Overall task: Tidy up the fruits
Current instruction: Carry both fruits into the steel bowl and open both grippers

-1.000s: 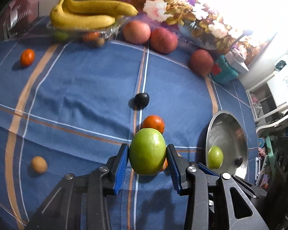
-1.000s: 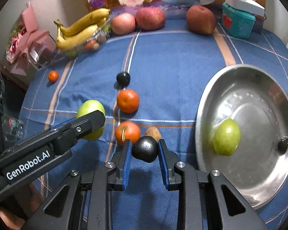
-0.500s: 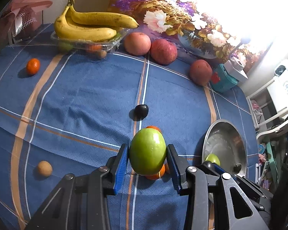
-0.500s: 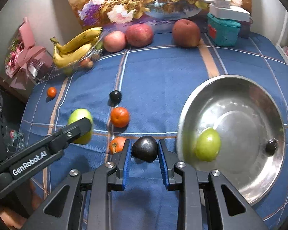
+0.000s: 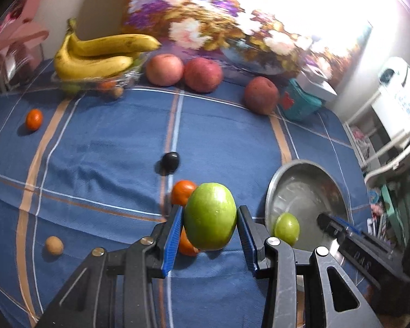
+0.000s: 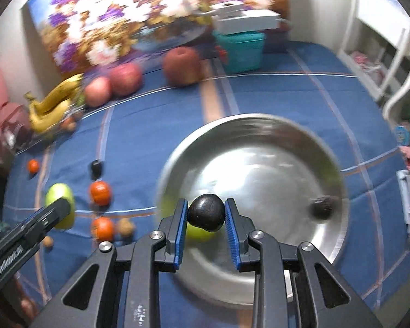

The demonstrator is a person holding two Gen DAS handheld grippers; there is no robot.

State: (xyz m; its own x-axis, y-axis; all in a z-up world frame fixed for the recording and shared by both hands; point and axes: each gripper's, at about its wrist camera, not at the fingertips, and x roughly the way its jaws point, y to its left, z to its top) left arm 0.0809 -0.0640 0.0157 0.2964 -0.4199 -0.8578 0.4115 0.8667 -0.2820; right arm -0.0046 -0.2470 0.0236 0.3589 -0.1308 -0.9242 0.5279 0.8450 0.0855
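A blue plaid cloth (image 5: 101, 147) covers the table, with a flowered picture (image 6: 128, 27) propped against the wall behind it. Largest of the things on the cloth is the steel bowl (image 6: 309, 147), lying to the right; it already holds a small green fruit (image 5: 286, 228) and a dark one (image 6: 323, 210) near its far side. At the back sit bananas (image 5: 95, 57) on a clear tray, three red apples (image 5: 203, 74) and a teal box (image 5: 300, 104).

The left gripper (image 5: 210, 242) is clamped on a green apple (image 5: 210, 216), held off the cloth short of the bowl, with two oranges (image 5: 182, 192) below and behind it. The apple looks the heaviest piece in hand: firm, smooth, probably a bit slick, so the pads belong across its widest middle, as they sit now; a grip nearer either end would likely let it squirt out.

The right gripper (image 6: 206, 228) is closed on a small dark plum (image 6: 206, 212), hanging over the bowl's near left part, above the green fruit. The plum seems light but softer-skinned, so I judge it wants only a gentle squeeze and a low release, since a round fruit dropped on steel would roll and bruise.

Loose on the cloth are another plum (image 5: 170, 160), a tiny orange (image 5: 34, 119) far left, and a small brown fruit (image 5: 54, 245).
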